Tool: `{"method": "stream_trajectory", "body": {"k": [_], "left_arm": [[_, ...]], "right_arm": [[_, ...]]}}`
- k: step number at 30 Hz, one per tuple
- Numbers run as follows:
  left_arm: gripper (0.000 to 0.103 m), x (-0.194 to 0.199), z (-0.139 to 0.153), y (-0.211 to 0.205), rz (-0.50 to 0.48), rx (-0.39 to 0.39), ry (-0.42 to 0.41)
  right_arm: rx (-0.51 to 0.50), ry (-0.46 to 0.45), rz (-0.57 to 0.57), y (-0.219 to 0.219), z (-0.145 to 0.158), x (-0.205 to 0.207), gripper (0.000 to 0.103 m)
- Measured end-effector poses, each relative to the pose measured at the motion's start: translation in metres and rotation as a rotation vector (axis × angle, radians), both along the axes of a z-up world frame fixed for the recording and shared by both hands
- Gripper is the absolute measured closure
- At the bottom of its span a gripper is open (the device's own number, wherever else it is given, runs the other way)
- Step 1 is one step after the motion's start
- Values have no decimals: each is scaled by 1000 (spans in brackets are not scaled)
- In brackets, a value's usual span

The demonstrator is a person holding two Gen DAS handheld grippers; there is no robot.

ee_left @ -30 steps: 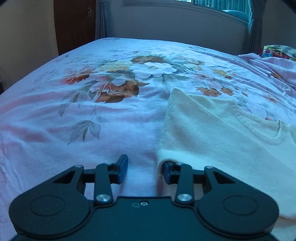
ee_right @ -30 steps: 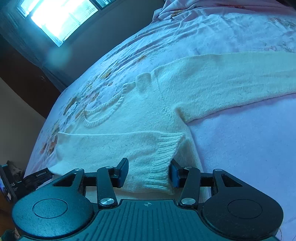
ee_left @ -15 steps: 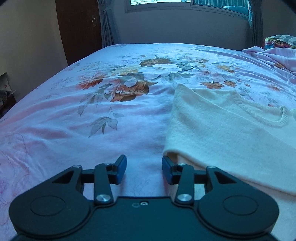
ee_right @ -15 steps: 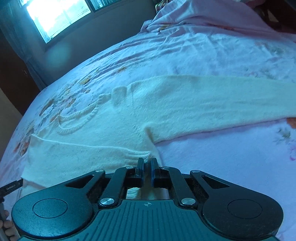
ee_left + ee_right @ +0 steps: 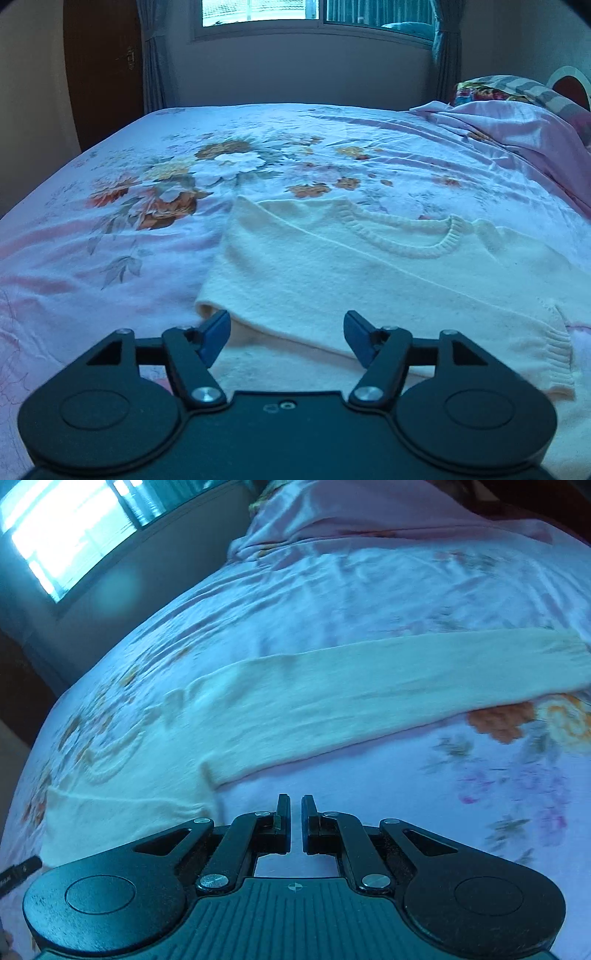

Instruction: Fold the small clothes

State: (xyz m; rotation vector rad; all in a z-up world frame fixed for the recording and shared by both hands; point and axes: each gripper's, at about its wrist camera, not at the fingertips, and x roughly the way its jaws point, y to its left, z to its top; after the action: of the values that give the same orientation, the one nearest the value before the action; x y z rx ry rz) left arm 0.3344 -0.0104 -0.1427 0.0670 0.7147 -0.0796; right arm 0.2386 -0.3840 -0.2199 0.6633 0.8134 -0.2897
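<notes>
A cream knit sweater (image 5: 332, 266) lies flat on the bed, neckline (image 5: 406, 243) toward the far side. One sleeve is folded across its body, cuff (image 5: 557, 354) at the right. My left gripper (image 5: 286, 326) hovers over the near edge of that folded sleeve. Its jaws are opening, and the pads press on nothing. In the right wrist view the other sleeve (image 5: 369, 686) stretches out to the right from the sweater body (image 5: 129, 786). My right gripper (image 5: 295, 801) is shut and empty, over bare sheet just right of the sweater's side.
The floral pink sheet (image 5: 110, 240) covers the whole bed. A crumpled pink blanket (image 5: 517, 129) and a patterned pillow (image 5: 487, 90) lie at the far right. A window (image 5: 258, 13) and a dark door (image 5: 103, 74) stand behind. A dark object (image 5: 18, 871) pokes in at the left edge.
The left gripper rose, shifted right over the sweater and spread its jaws wider. The right gripper shut, then moved right off the folded cuff onto bare sheet.
</notes>
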Motion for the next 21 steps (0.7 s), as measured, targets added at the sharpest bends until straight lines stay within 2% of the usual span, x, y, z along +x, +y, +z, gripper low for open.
{"method": "stream_trajectory", "body": {"k": [6, 9, 14, 16, 19, 21], "left_arm": [[38, -2, -10, -26, -41, 27, 26], [38, 1, -14, -32, -42, 39, 33], [37, 15, -24, -40, -31, 50, 65], [37, 21, -29, -41, -21, 51, 86], [32, 26, -35, -41, -7, 43, 108], [30, 26, -36, -40, -5, 41, 111]], "right_arm": [[24, 42, -221, -86, -9, -32, 98], [37, 54, -289, -117, -12, -39, 97], [33, 57, -385, -149, -15, -42, 97], [66, 45, -421, -157, -18, -41, 97], [88, 38, -449, -167, -20, -40, 96], [116, 17, -454, -168, -21, -41, 83]]}}
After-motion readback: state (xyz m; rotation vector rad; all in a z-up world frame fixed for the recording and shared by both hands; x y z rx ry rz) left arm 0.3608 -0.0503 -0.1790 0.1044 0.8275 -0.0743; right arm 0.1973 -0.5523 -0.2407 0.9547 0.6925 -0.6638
